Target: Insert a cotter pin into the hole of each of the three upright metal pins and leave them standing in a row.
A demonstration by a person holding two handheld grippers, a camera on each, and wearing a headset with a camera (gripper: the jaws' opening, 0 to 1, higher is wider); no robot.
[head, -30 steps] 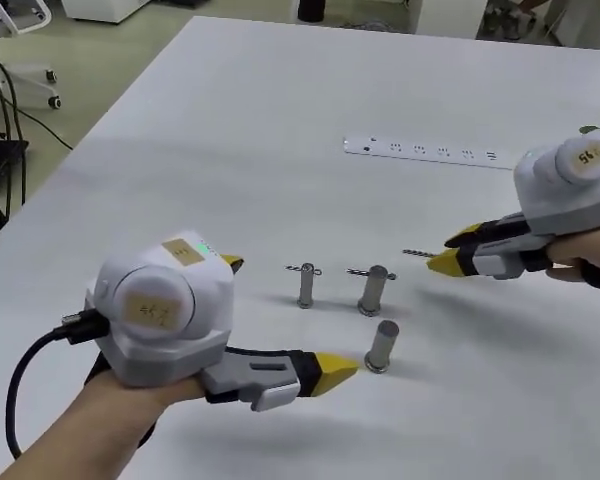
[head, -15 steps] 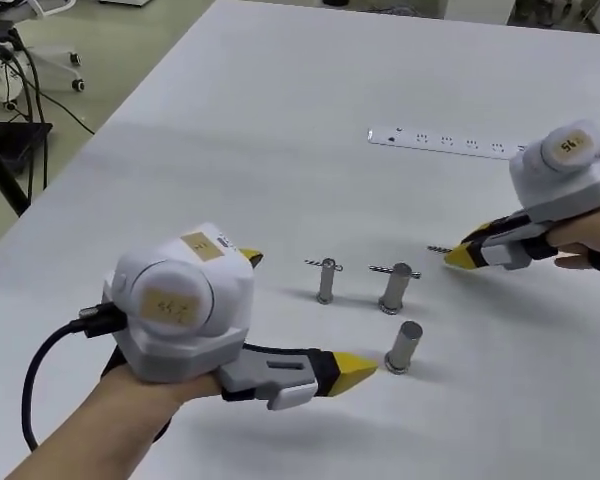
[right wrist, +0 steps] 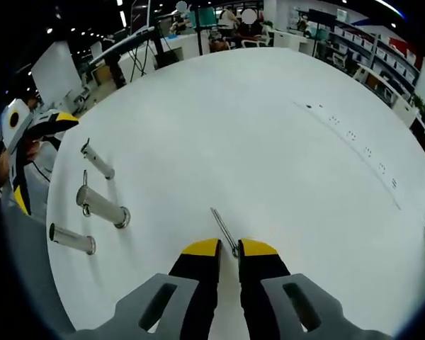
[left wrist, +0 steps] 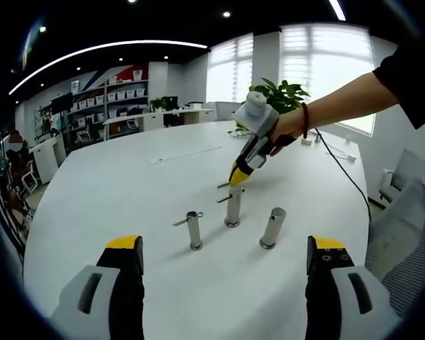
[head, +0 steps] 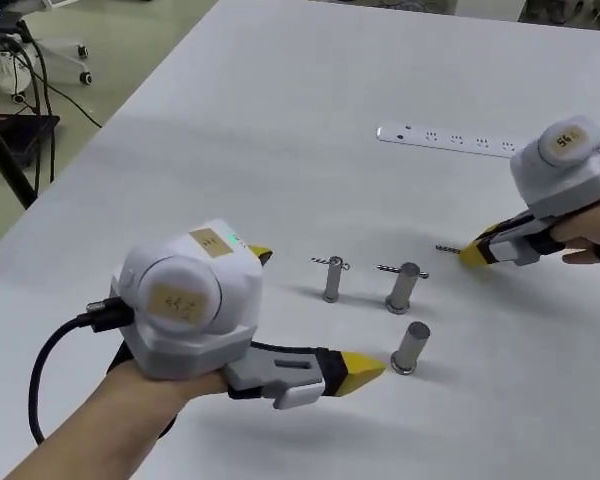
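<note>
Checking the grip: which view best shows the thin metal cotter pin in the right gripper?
The right gripper view: the thin metal cotter pin juts forward from between the right gripper's shut yellow tips, close up. The head view shows a short stub, the left gripper view a tiny sliver.

The head view looks steeply down on the white tabletop (head: 280, 100). Both gripper views skim it low from opposite sides, sharing three upright grey metal pins (left wrist: 232, 207).

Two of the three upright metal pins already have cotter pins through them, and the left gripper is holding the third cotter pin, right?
Not quite: the right gripper holds the third cotter pin, as the right gripper view shows. Two upright metal pins are indeed pinned; the left gripper is open.
</note>
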